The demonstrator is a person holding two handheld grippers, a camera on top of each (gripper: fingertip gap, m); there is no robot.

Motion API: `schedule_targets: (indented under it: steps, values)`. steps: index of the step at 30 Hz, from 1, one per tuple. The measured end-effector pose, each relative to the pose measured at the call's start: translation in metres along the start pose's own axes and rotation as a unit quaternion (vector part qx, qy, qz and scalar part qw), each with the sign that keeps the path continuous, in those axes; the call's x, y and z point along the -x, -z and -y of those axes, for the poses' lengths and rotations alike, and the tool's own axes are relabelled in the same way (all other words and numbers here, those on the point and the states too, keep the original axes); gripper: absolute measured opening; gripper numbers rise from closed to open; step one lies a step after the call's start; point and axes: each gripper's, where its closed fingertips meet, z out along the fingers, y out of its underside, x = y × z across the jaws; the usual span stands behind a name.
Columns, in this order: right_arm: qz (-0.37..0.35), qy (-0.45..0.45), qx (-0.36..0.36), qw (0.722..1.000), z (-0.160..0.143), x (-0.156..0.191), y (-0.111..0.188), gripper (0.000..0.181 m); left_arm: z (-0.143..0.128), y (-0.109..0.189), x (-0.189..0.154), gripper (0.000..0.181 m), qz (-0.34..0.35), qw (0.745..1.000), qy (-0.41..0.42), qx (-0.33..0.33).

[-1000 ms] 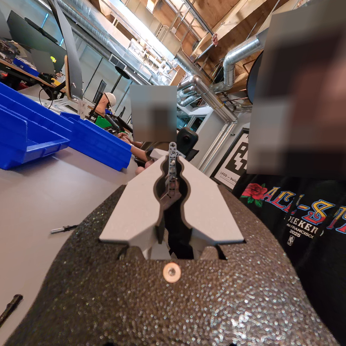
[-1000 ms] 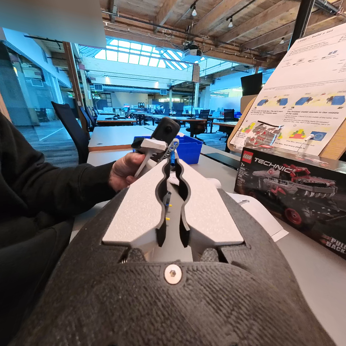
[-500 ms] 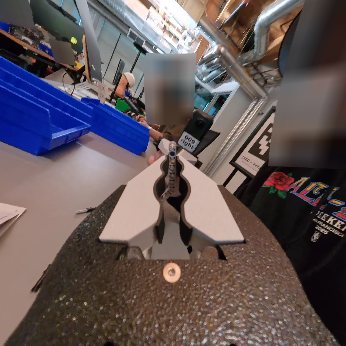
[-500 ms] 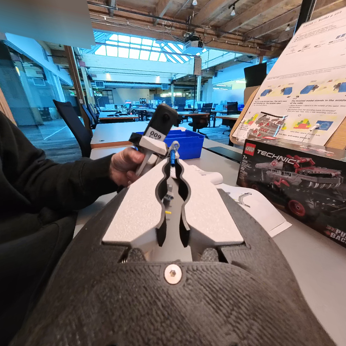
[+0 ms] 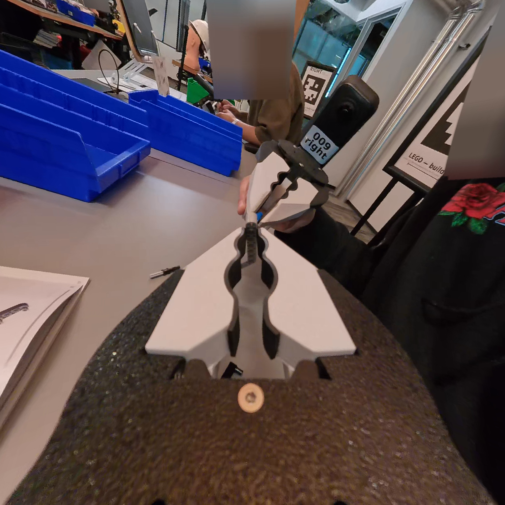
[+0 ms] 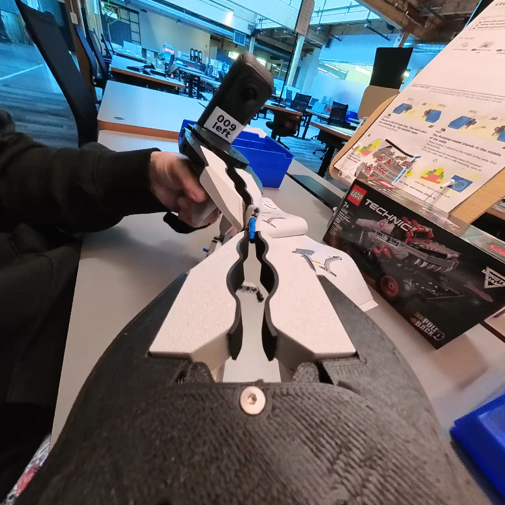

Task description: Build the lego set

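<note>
In the left wrist view my left gripper [image 5: 251, 232] is shut on a grey Technic beam [image 5: 250, 250] that stands up between the fingertips. My right gripper [image 5: 258, 218] meets it tip to tip from beyond, with a blue pin [image 5: 259, 216] at the beam's top end. In the right wrist view my right gripper [image 6: 252, 235] is shut on the blue pin [image 6: 252, 229], which points at the end hole of the grey beam [image 6: 255, 211] held by the left gripper [image 6: 246, 218]. Both are held above the grey table [image 6: 123, 267].
Blue bins [image 5: 68, 153] stand at the left and far side. An open instruction booklet [image 6: 314, 254] and the dark set box [image 6: 410, 259] lie to the right. Loose small parts [image 6: 247, 289] and a pin [image 5: 164, 272] lie on the table. A person sits across. Less than 4 cm separates the two grippers' tips.
Both grippers have tilted down toward the table and drawn closer together. The blue pin now sits at the end of the grey beam. Both grips stay shut.
</note>
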Motion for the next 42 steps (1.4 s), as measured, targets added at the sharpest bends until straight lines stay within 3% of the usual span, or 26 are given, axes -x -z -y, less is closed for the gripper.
schedule_targets:
  steps: [3,7,11,15,17,20,22,26,34,42]
  values:
    - [0.009,0.0,0.007,1.0,-0.002,0.003,-0.002,0.002,-0.005,0.002,0.0,0.005,-0.002,1.0,-0.009,0.015]
    - [0.029,0.013,0.052,0.998,-0.015,0.012,-0.006,0.002,-0.023,0.007,0.003,0.005,0.029,0.99,-0.074,0.119]
    - [0.046,0.028,0.1,0.993,-0.027,0.02,-0.012,0.002,-0.039,0.014,0.011,0.005,0.068,0.953,-0.167,0.244]
    - [0.048,0.02,0.116,0.992,-0.033,0.021,-0.019,0.003,-0.046,0.019,0.018,0.005,0.083,0.921,-0.221,0.311]
    - [0.064,-0.002,0.092,0.994,-0.034,0.024,-0.021,0.003,-0.048,0.021,0.016,0.005,0.058,0.924,-0.222,0.306]
    - [0.094,-0.055,0.018,0.994,-0.019,0.026,-0.018,0.003,-0.036,0.021,0.001,0.005,-0.011,0.959,-0.172,0.226]
    - [0.116,-0.078,-0.008,0.99,-0.012,0.03,-0.018,0.002,-0.033,0.023,-0.006,0.005,-0.043,0.968,-0.153,0.196]
    - [0.112,-0.048,0.068,0.99,-0.029,0.035,-0.021,0.002,-0.049,0.024,0.0,0.005,-0.021,0.952,-0.18,0.246]
    - [0.1,-0.088,0.107,0.985,-0.04,0.031,-0.023,0.002,-0.056,0.016,0.013,0.005,0.029,0.916,-0.253,0.31]
    - [0.07,-0.056,0.16,0.983,-0.055,0.026,-0.03,0.002,-0.067,0.018,0.029,0.005,0.096,0.874,-0.28,0.386]
